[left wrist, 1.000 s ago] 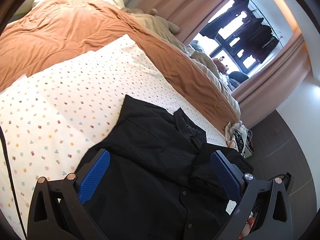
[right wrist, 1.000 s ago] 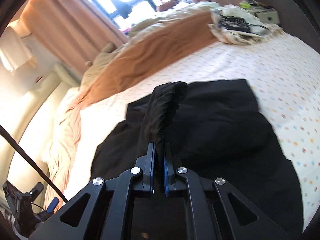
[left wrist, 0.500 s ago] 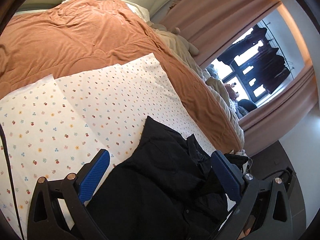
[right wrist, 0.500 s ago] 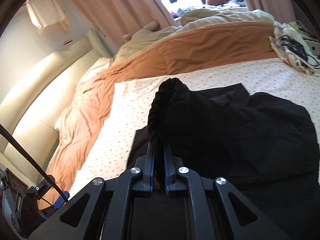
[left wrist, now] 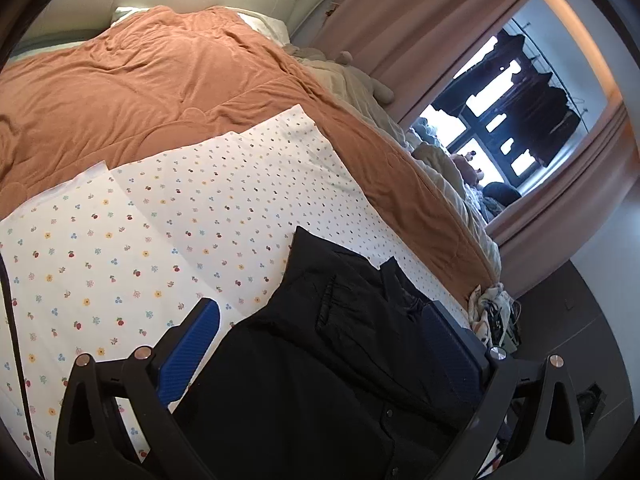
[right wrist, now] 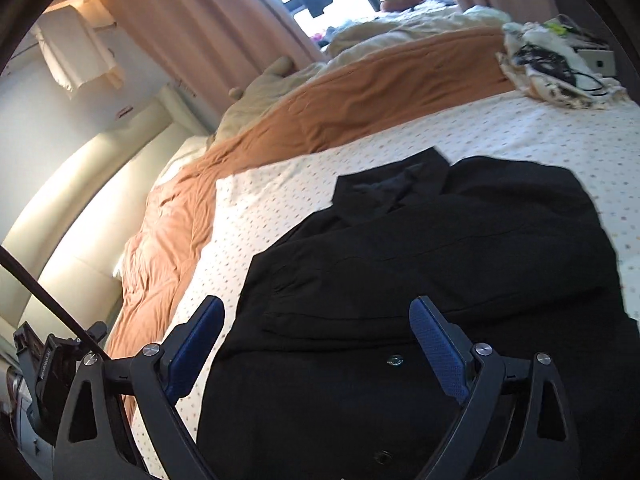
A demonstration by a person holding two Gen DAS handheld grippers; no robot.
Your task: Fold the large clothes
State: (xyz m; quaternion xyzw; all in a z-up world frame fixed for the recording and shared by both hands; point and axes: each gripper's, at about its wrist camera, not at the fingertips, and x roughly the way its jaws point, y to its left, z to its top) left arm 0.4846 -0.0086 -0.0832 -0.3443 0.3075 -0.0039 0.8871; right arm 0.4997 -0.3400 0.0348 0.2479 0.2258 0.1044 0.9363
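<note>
Both tongs [left wrist: 320,344] [right wrist: 316,340] wide above the black garment [right wrist: 440,248].

Garment [right wrist: 460,248] on sheet [right wrist: 540,136], blanket [right wrist: 380,96] behind

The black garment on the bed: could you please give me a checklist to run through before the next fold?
1. Right gripper free of cloth: ok, jaws opening, nothing pinched.
2. Left gripper open: ok.
3. Black garment lying on the dotted sheet: ok.
4. Folded part lies flat: cannot tell, some creases.
5. Pile of cables and cloth apart from the garment: ok.
</note>
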